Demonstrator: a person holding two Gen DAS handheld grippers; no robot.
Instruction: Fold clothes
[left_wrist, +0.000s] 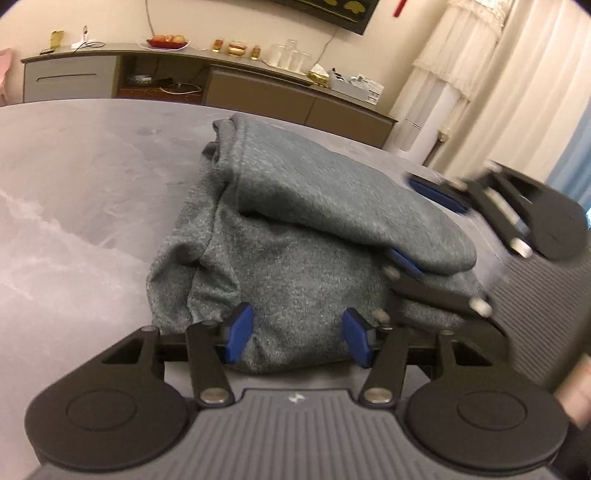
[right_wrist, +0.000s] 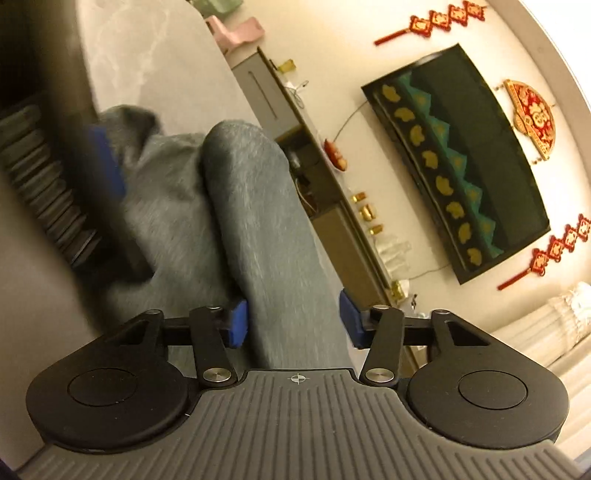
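A grey garment (left_wrist: 295, 236) is seen bundled on the marbled desk (left_wrist: 81, 192), filling the centre of the left wrist view, with its upper layer folded over into a rounded flap toward the right of the frame. The left hand-held gripper (left_wrist: 297, 338) is shown at lower centre with its blue pads (left_wrist: 238, 332) spread apart, the near edge of the garment lying between them; no cloth is pinched. The right hand-held gripper (left_wrist: 421, 229) is seen blurred at the right of the same view, one blue finger above the folded flap and the other tucked under its edge, so the flap is straddled rather than clamped. In the right wrist view the scene is tilted: the right hand-held gripper (right_wrist: 293, 323) is shown at lower centre with its pads wide apart and the roll of garment (right_wrist: 251, 206) running up between them. The left hand-held gripper (right_wrist: 105, 166) is visible, blurred, at the left of that frame, against the cloth. A sideboard (left_wrist: 221, 85) with small items on top is seen along the wall in the upper part of the left view, and a dark panel (right_wrist: 461, 162) with red ornaments beside it is seen at the right of the right view. Pale curtains (left_wrist: 491, 74) are seen at upper right of the left view.
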